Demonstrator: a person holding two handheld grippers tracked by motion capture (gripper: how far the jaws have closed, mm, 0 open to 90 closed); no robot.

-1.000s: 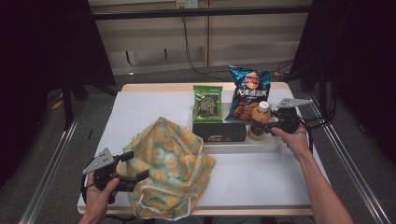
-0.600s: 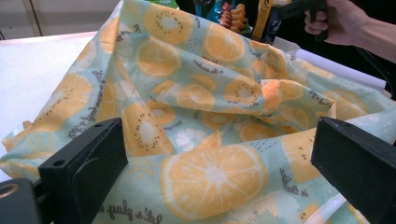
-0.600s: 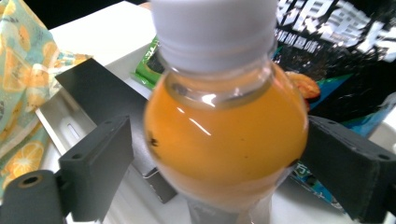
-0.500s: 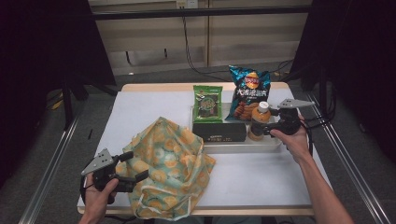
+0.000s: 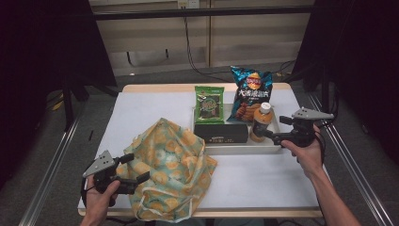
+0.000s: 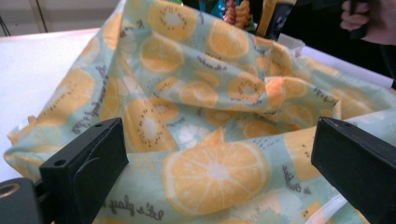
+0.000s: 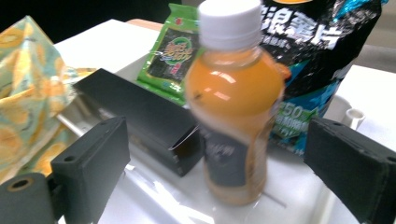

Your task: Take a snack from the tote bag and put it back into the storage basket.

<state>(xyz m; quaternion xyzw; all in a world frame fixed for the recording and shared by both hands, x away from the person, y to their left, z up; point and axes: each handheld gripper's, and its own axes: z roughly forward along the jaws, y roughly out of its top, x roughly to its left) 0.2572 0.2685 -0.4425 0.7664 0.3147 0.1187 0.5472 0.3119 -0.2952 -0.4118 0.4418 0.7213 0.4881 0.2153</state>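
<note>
Your right tool (image 5: 272, 135) has just been opening its jaws, and they now stand wide apart with nothing pressed between them. A second ago it sat close in against the orange drink bottle (image 5: 260, 122); now it has drawn back toward the table's right edge, its tips just short of the bottle. In the right gripper view the bottle (image 7: 232, 100) stands upright between and beyond the two black jaws, touched by neither. The bottle stands where it stood before, on the white tray (image 5: 244, 148), at the right end of the black box (image 5: 221, 133). Behind it the blue chips bag (image 5: 250, 93) leans upright, and the green snack packet (image 5: 209, 104) lies to the left of that.

Your left tool (image 5: 136, 168) has kept its place at the near left corner of the table (image 5: 263, 179). Its jaws are spread, and the fruit-print cloth bag (image 5: 171, 165) lies heaped just ahead of them; in the left gripper view the cloth (image 6: 210, 140) spreads between the jaws without being pinched.
</note>
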